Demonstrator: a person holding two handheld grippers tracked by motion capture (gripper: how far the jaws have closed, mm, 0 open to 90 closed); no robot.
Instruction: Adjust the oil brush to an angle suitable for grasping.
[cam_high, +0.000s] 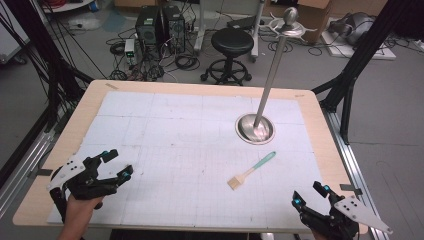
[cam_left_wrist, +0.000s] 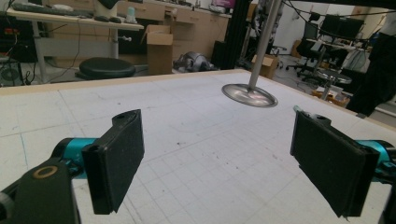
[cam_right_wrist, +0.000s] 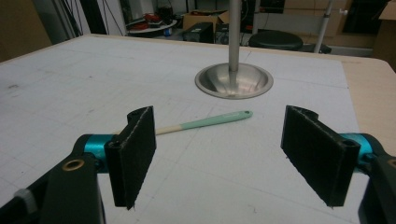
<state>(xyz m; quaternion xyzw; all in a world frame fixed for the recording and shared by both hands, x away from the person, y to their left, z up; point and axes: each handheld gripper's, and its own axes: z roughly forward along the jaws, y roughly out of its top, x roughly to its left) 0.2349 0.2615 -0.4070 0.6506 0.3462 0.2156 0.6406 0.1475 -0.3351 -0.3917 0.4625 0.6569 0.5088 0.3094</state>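
My right hand-held gripper (cam_high: 310, 196) hovers wide open, empty; the small mint-handled pastry brush with pale bristles (cam_high: 251, 170) lies flat on the tabletop (cam_high: 165, 130) ahead. Its thin handle could skid away under my pads.

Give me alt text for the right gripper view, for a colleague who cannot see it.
The right hand-held gripper hangs open over the white gridded mat, with nothing between its two black pads. Just beyond them lies a brush with a mint-green handle, and farther back a round metal stand base with an upright pole.
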